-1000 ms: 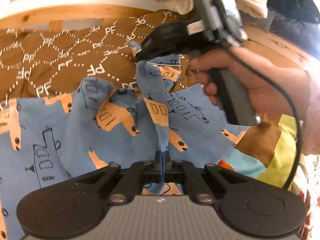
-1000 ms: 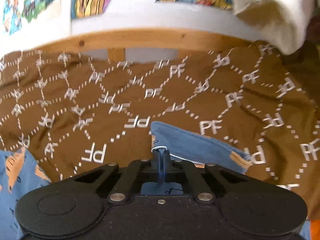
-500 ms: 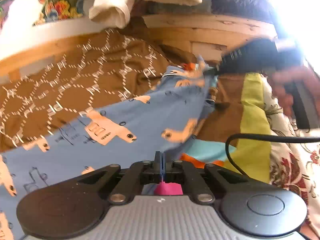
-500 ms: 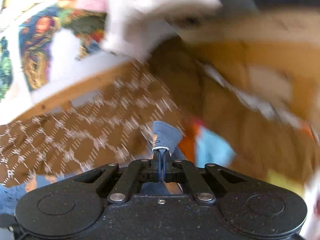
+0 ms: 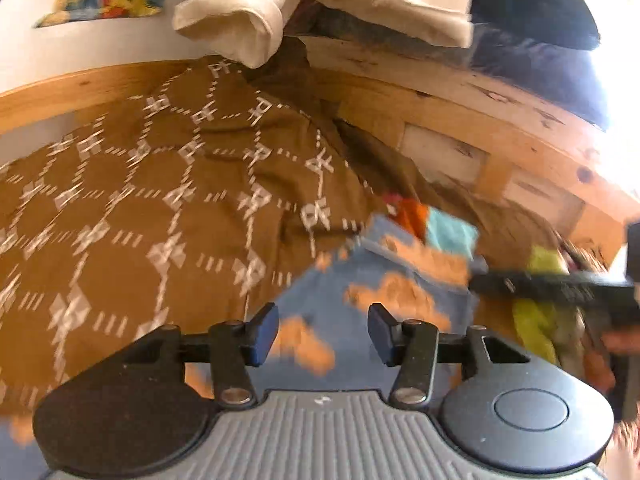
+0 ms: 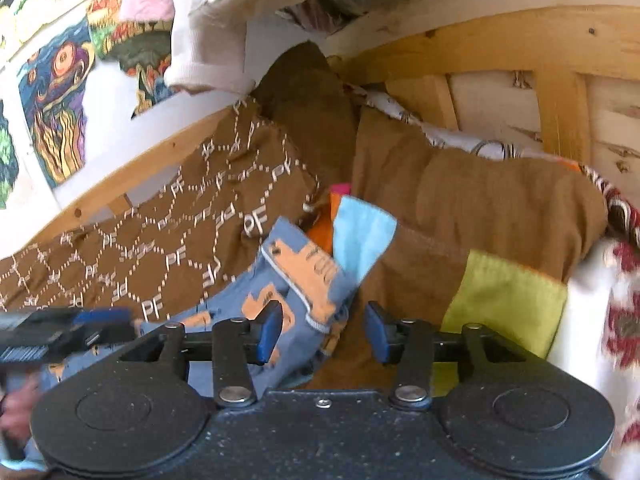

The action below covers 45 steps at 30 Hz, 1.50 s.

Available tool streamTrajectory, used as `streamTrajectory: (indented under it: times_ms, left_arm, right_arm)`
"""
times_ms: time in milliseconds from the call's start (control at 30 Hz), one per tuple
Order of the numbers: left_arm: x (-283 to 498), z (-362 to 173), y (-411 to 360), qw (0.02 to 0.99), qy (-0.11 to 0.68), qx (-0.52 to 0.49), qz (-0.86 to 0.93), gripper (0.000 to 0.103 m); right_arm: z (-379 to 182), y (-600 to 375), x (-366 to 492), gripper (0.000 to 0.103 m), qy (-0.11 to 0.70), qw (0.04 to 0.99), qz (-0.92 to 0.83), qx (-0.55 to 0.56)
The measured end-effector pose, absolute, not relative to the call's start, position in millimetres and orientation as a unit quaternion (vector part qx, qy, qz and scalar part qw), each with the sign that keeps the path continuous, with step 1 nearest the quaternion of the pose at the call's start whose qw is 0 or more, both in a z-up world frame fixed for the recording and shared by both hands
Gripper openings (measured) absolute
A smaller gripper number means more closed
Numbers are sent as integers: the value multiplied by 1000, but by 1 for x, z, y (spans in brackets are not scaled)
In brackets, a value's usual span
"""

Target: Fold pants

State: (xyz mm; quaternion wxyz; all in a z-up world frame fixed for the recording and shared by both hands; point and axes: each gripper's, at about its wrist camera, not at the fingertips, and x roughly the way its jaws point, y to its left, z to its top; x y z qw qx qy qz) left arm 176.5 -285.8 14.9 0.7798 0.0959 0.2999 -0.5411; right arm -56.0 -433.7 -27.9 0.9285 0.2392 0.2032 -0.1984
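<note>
The blue pants (image 5: 360, 308) with orange prints lie on the brown patterned bedcover (image 5: 160, 208). My left gripper (image 5: 323, 330) is open just above them, holding nothing. In the right wrist view the pants' cuff end (image 6: 304, 280) lies crumpled on the cover, and my right gripper (image 6: 322, 330) is open over it, empty. The right gripper also shows at the right edge of the left wrist view (image 5: 552, 288), and the left gripper at the left edge of the right wrist view (image 6: 60, 332).
A wooden bed frame (image 5: 480, 120) runs along the back and right. White clothes (image 5: 248, 12) hang over it. A patchwork blanket with light blue (image 6: 360, 236) and yellow-green (image 6: 508, 304) squares lies at the right. Pictures (image 6: 56, 100) hang on the wall.
Both grippers were shut on the pants and carried them to the right. Now both have opened and let the pants drop onto the bed.
</note>
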Motion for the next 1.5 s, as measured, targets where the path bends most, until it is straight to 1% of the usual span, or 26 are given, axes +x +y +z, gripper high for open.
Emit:
streamTrajectory:
  times_ms: [67,100,133,233,267,333,367,400,433,500,567,633,700,767,833,867,967,1067,1167,1233,1267,1333,1367,1400,1500]
  left_arm:
    - [194,17,-318,763,314,92,-557,55]
    - [200,16,-331,754,323,93,-564,55]
    - [206,15,-345,744,334,95,-571,55]
    - [213,8,-375,720,355,114,-586,55]
    - [213,6,-382,712,355,125,-592,53]
    - [207,3,-390,698,351,148,-607,43]
    - [204,2,-393,695,345,157,-611,28]
    - [201,1,-397,695,339,166,-612,23]
    - [197,0,-400,695,332,177,-613,22]
    - [190,0,-404,695,319,196,-613,14]
    - [185,1,-407,700,309,210,-609,11]
    - [180,6,-406,707,304,221,-599,10]
    - [174,18,-400,713,299,224,-594,10]
    - [168,35,-393,721,278,235,-590,10]
    - [165,50,-388,724,273,240,-586,9]
    - [165,55,-387,724,277,241,-584,9]
    - [170,59,-394,721,305,245,-572,10]
    - [174,42,-414,721,318,281,-547,10]
    - [183,21,-430,712,334,301,-539,11]
    - [187,15,-435,707,334,307,-542,13]
    - [189,13,-435,706,334,308,-544,16]
    - [192,11,-437,697,332,315,-553,16]
    - [193,11,-438,692,330,321,-557,16]
    - [193,10,-437,687,328,326,-560,17]
    - [195,9,-438,682,329,329,-565,17]
  right_arm:
    - [-26,-438,-54,48,198,930,-200,238]
    - [-25,-440,-52,45,198,930,-201,238]
    - [-25,-442,-51,40,200,930,-200,236]
    - [-25,-446,-51,30,203,931,-198,231]
    - [-26,-447,-51,28,204,931,-196,229]
    - [-28,-448,-53,21,208,933,-192,224]
    - [-28,-448,-54,20,210,934,-190,218]
    - [-29,-447,-55,18,213,935,-188,212]
    - [-29,-447,-55,17,215,936,-187,205]
    - [-30,-444,-56,16,217,940,-186,188]
    - [-31,-440,-55,15,217,942,-187,175]
    - [-29,-436,-55,12,216,944,-186,164]
    - [-26,-433,-56,9,213,947,-180,160]
    - [-19,-430,-57,8,208,949,-169,168]
    - [-11,-429,-59,7,196,948,-151,198]
    - [-8,-431,-60,7,189,944,-138,233]
    - [-9,-441,-57,7,187,921,-116,321]
    - [-16,-450,-52,7,205,906,-132,346]
    - [-23,-456,-49,7,231,898,-162,337]
    - [-24,-456,-49,14,243,901,-178,313]
    - [-24,-454,-51,17,246,903,-182,301]
    - [-23,-451,-54,28,249,908,-184,281]
    - [-24,-451,-54,31,253,910,-179,276]
    - [-26,-452,-53,33,258,909,-173,276]
    - [-30,-455,-46,34,269,906,-156,286]
